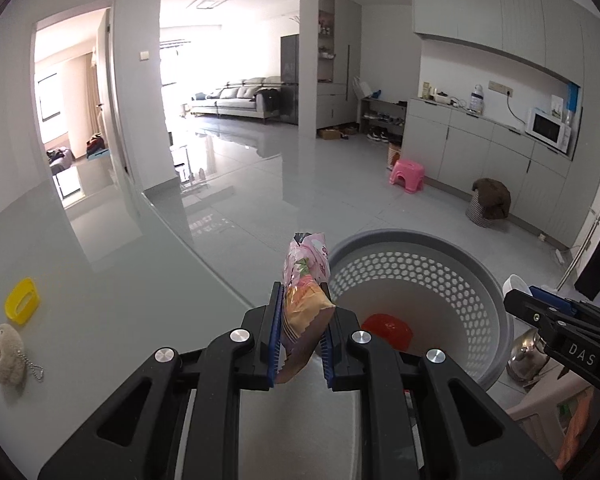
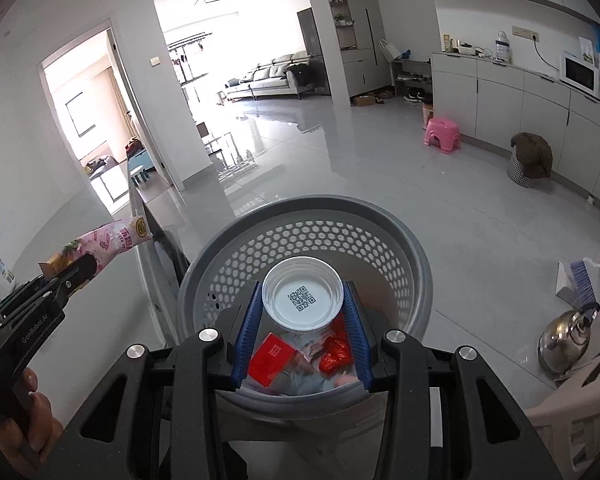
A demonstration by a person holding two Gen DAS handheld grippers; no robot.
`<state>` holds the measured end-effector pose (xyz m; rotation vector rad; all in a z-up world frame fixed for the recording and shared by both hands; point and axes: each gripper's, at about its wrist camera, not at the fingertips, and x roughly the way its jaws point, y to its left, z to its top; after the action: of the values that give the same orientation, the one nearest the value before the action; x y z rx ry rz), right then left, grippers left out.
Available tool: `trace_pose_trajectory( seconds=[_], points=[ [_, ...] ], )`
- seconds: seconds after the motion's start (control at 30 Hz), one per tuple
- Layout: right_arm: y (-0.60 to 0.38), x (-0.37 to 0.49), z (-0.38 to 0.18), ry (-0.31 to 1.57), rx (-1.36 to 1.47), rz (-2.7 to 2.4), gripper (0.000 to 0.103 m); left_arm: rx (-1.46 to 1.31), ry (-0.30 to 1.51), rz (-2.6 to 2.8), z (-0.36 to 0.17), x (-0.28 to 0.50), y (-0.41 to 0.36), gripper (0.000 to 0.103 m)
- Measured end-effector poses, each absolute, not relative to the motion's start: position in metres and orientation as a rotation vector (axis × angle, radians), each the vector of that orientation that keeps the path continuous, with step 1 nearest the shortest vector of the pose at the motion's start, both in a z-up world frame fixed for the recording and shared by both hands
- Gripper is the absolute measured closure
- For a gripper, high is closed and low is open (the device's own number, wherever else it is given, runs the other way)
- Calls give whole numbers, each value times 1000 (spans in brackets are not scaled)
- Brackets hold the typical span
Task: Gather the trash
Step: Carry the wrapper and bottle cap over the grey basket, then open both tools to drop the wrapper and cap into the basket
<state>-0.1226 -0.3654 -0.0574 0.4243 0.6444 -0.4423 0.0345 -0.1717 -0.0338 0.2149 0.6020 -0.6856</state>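
Glossy grey flooring surrounds the perforated bin [image 2: 300,216], where the right gripper [image 2: 303,320], clamped on a plastic cup [image 2: 303,298], should release squarely over the opening, while the left gripper [image 1: 300,332], pinching a snack wrapper [image 1: 306,280], clears the rim first.

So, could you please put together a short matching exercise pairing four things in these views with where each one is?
Things:
1. snack packet
2. white container
3. red wrappers
4. yellow ring

Places:
A. lying at the bottom of the grey basket
B. on the table, near a plush keychain
C. clamped in the left gripper
D. clamped in the right gripper, above the basket

Pairs: 1-C, 2-D, 3-A, 4-B
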Motion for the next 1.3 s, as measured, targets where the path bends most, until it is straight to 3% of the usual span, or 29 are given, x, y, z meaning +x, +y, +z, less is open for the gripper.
trace_pose_trajectory(
  seconds=[0.37,1.0,1.03,1.1,1.13,1.17,1.2,1.3],
  points=[
    [-389,-103,-80,684,467,-426,64,293,644,-769,-57,34,-230,86],
    [-384,-75,-92,702,463,-392,64,310,702,-814,-64,48,-235,82],
    [-385,-75,-92,700,465,-395,64,310,699,-813,-64,47,-237,81],
    [-385,-76,-92,695,466,-402,60,307,698,-814,-64,46,-236,66],
    [-385,-77,-91,687,465,-407,50,305,696,-812,-64,46,-236,62],
    [-385,-79,-90,675,466,-412,39,301,692,-810,-63,46,-235,51],
    [-385,-82,-89,661,470,-414,37,294,686,-808,-62,46,-234,44],
    [-385,-83,-89,657,475,-413,37,286,687,-810,-62,45,-234,43]
  ],
)
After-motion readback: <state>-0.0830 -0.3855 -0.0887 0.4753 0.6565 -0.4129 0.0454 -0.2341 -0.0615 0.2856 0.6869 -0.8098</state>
